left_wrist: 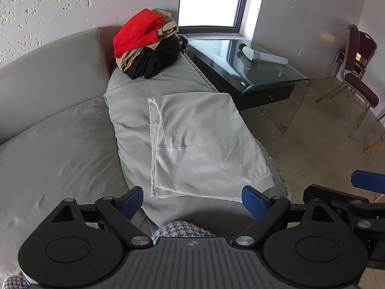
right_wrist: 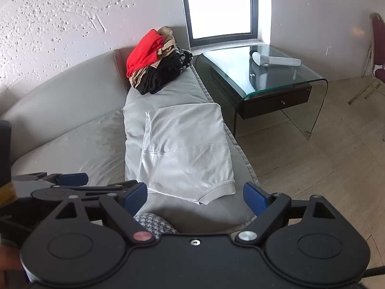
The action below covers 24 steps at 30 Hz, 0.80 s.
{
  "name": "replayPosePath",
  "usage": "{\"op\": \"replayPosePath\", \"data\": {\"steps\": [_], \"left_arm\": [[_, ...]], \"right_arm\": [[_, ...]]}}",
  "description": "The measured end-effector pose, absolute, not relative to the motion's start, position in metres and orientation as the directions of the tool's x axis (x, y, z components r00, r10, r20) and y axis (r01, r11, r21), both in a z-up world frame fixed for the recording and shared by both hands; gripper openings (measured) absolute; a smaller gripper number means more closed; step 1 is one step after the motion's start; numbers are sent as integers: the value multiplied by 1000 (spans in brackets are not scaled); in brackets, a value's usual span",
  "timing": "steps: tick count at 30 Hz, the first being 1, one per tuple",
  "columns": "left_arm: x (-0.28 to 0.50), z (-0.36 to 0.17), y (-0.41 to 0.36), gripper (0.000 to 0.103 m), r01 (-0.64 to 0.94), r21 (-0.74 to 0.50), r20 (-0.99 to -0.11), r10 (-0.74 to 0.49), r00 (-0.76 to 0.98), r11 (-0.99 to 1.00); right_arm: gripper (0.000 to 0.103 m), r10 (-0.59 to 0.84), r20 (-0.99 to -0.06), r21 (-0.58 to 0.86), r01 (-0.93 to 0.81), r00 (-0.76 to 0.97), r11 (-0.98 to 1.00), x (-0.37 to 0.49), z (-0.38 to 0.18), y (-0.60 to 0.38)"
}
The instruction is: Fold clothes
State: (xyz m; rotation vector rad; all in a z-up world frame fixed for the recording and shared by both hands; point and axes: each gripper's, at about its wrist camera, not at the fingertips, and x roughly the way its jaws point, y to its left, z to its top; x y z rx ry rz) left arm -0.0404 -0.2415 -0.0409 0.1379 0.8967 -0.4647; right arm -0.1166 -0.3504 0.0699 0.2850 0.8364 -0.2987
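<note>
Folded pale grey garment [left_wrist: 202, 144] lay flat on grey sofa cushion [left_wrist: 130, 110]. Left gripper [left_wrist: 192, 202] and right gripper [right_wrist: 196, 198] stood wide, empty, near garment's near edge. Red-topped clothes pile [left_wrist: 146, 45] sat far.

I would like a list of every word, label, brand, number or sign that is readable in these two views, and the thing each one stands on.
No text can be read in full.
Partial print, too cut off and blurred to read: small pale letters at the left edge of the right wrist view, on a dark device body.
No words: a small round emblem on the left claw's grey ribbed housing.
</note>
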Motion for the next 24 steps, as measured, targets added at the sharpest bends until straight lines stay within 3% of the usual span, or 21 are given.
{"op": "replayPosePath", "data": {"steps": [24], "left_arm": [[-43,-46,-244,91,452,-65,-773,-331,541,890]], "right_arm": [[87,-137,-762,152,380,632,912,-120,64,-355]]}}
